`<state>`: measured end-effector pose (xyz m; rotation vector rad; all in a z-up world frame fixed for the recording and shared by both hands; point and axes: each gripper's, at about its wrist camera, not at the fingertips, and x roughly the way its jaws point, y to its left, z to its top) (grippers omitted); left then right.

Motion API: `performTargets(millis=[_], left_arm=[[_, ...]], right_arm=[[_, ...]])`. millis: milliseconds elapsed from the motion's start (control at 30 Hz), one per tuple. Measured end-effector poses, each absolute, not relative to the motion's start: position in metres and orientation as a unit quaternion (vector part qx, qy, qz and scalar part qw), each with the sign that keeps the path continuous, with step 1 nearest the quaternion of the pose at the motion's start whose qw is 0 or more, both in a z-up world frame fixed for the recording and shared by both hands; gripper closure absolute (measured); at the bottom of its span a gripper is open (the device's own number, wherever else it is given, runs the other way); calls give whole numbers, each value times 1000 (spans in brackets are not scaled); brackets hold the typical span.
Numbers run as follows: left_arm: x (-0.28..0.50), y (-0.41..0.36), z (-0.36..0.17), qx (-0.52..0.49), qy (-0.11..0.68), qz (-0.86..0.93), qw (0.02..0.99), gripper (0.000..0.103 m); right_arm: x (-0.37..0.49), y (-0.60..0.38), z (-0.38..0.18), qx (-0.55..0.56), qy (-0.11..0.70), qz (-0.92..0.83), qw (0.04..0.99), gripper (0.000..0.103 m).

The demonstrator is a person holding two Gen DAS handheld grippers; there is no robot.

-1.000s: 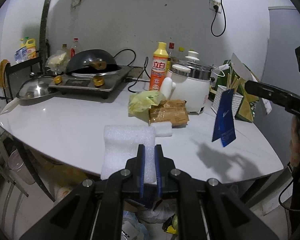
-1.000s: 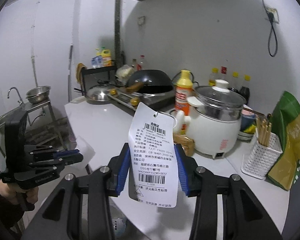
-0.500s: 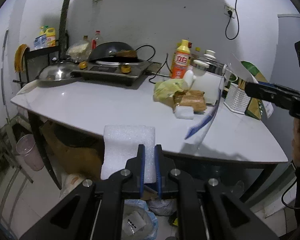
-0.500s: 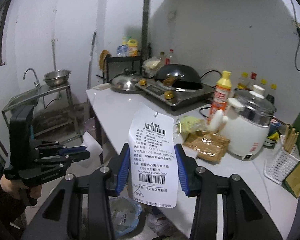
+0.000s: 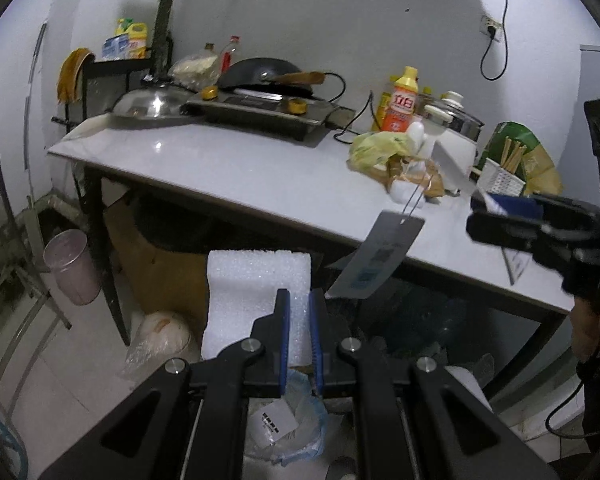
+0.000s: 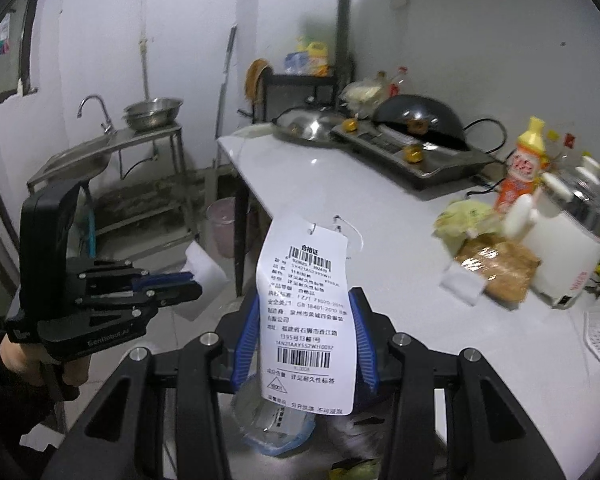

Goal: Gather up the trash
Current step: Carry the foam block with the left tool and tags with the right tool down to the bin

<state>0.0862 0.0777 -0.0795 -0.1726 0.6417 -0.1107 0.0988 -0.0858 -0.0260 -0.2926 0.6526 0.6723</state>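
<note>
In the left wrist view, our left gripper (image 5: 299, 304) has its jaws nearly closed on a white foam piece (image 5: 256, 284), held out past the desk (image 5: 228, 168) edge above a plastic-lined bin (image 5: 296, 428) on the floor.

In the right wrist view, our right gripper (image 6: 305, 320) jaws are clamped on a white hang tag (image 6: 306, 320) (barcodes facing us), held upright beside the desk corner, the bin below it.

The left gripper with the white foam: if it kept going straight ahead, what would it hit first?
Probably the front edge of the white table; the left gripper points just under it, so depth is uncertain. The foam leads.
</note>
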Motion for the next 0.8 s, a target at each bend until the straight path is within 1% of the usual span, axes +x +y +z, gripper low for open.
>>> performTargets(millis=[200,667,800], left_arm=[[80,93,-98,-92,326,-51,940,94],[86,124,-159,-115,374,-34,920,94],[91,133,-177,-122,384,-31,915,94]], right_arm=[[98,-63,-71,-140,356,337,860,62],[112,-40,-163,-161,436,339,818,62],[118,-32,-198,-170,465,337,801,61]])
